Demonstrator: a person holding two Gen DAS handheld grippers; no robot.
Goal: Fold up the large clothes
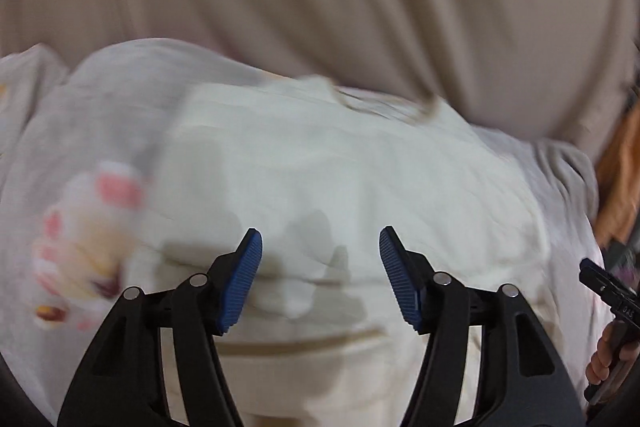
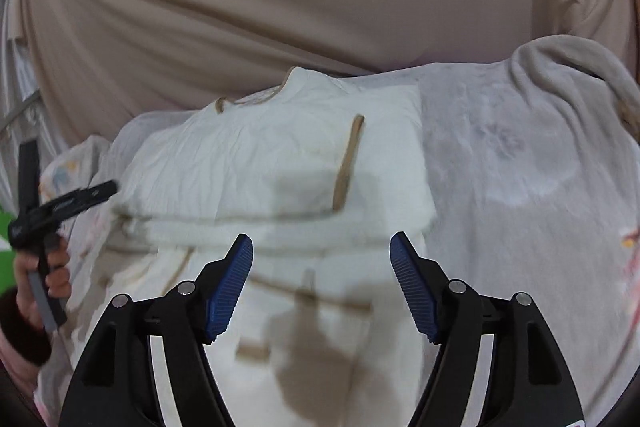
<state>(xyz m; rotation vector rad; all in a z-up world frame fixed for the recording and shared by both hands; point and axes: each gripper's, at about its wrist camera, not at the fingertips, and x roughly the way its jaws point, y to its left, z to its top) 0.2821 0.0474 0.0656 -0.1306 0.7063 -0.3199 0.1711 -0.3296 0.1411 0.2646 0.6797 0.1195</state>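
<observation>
Below our left gripper, in the left wrist view, we see the cream garment spread on the pale sheet. Our blue fingers stand apart with nothing between them, only cloth under them. The garment lies toward twelve o'clock from this gripper, and its collar is at one o'clock. This view is blurry. At four o'clock we see our right gripper at the edge.

Over in the right wrist view, our right gripper is open wide and holds nothing. The garment lies from six o'clock up to twelve, its long way running away from us toward the collar. A folded edge crosses in front of the fingers. Our left gripper is at nine o'clock, beside the garment's left edge. We think both grippers are about equally near, one on each side.
</observation>
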